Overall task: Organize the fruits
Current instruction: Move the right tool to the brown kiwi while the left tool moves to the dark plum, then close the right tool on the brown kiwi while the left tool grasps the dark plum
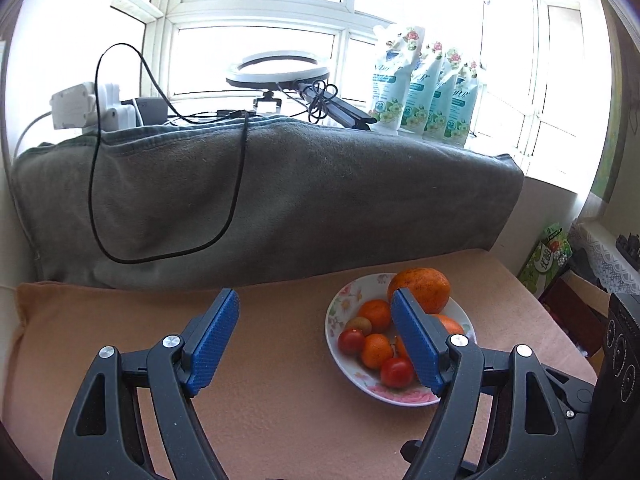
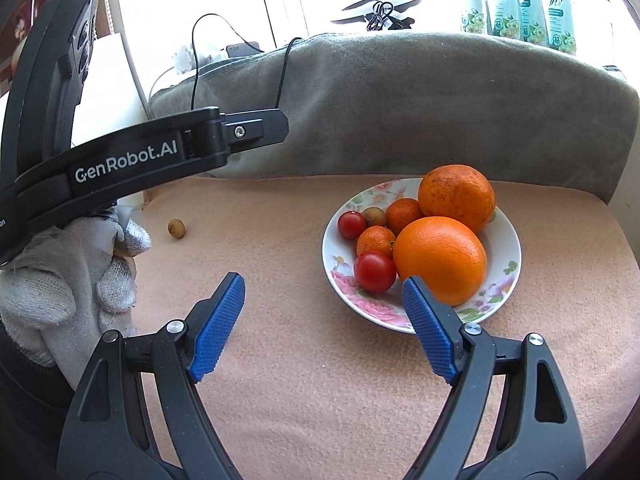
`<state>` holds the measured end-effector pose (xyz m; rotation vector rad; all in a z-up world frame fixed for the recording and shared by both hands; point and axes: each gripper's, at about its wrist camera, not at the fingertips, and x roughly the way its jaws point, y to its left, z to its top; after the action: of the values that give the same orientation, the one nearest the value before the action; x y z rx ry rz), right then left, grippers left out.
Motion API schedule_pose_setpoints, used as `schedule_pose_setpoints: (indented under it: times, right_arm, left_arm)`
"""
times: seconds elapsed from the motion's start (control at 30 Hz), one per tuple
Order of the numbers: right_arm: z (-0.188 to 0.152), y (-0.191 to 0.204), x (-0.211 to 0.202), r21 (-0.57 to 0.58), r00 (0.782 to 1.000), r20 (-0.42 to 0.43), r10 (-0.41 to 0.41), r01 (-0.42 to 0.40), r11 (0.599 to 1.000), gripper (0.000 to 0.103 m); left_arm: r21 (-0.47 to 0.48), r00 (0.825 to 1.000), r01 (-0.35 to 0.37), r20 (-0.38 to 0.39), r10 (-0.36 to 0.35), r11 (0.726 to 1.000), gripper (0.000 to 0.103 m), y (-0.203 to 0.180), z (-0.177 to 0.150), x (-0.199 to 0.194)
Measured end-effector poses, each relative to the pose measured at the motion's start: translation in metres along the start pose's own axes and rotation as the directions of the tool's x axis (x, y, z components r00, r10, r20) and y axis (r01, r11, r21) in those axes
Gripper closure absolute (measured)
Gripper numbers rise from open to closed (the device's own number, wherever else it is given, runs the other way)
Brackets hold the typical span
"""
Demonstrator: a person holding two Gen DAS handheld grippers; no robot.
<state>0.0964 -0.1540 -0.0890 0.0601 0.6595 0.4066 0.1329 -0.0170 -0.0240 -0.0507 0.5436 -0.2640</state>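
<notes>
Resting on a peach cloth (image 2: 304,360), a flowered plate (image 2: 505,248) is shown holding the fruit: two oranges, the nearer (image 2: 440,260) touching the farther (image 2: 456,194), two mandarins (image 2: 376,240), two tomatoes (image 2: 374,272) and one small brown fruit (image 2: 374,216) wedged between them. A second small brown fruit (image 2: 176,228) is seen alone on the cloth, well apart from the plate, to its left in the right wrist view. The right gripper (image 2: 324,292) is held above the cloth just before the plate, its blue pads (image 2: 218,328) spread wide with nothing between them; the right-hand pad overlaps the plate rim in the view. The left gripper (image 1: 316,308) is likewise spread and empty, its right-hand pad covering part of the plate (image 1: 340,308) and fruit in its own view. In the right wrist view the left gripper's black body is seen at upper left, gripped by a gloved hand (image 2: 68,280). Behind the cloth a grey blanket (image 1: 280,192) is draped over a raised ledge, crossed by a black cable (image 1: 94,184). On the ledge, before a bright window, a ring light (image 1: 278,70) and four floral pouches (image 1: 424,88) are set
</notes>
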Motion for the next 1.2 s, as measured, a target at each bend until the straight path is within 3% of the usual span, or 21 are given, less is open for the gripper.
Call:
schedule_pose_setpoints:
  times: [0.37,0.77,1.2]
  right_arm:
    - [-0.004,0.019,0.014,-0.02,0.997,-0.04,0.069,-0.07,0.997,0.019]
    - [-0.012,0.044,0.031,-0.052,0.986,-0.094,0.135,-0.14,0.989,0.02]
    - [-0.022,0.07,0.063,-0.087,0.964,-0.188,0.186,-0.205,0.975,0.051]
  left_arm:
    - [-0.121,0.993,-0.116,-0.043,0.112,0.986,0.025,0.083,-0.029,-0.015]
    - [-0.261,0.978,-0.2,-0.11,0.177,0.944,0.025,0.156,-0.068,-0.025]
    - [-0.296,0.97,-0.204,-0.187,0.153,0.933,0.048,0.178,-0.087,0.004]
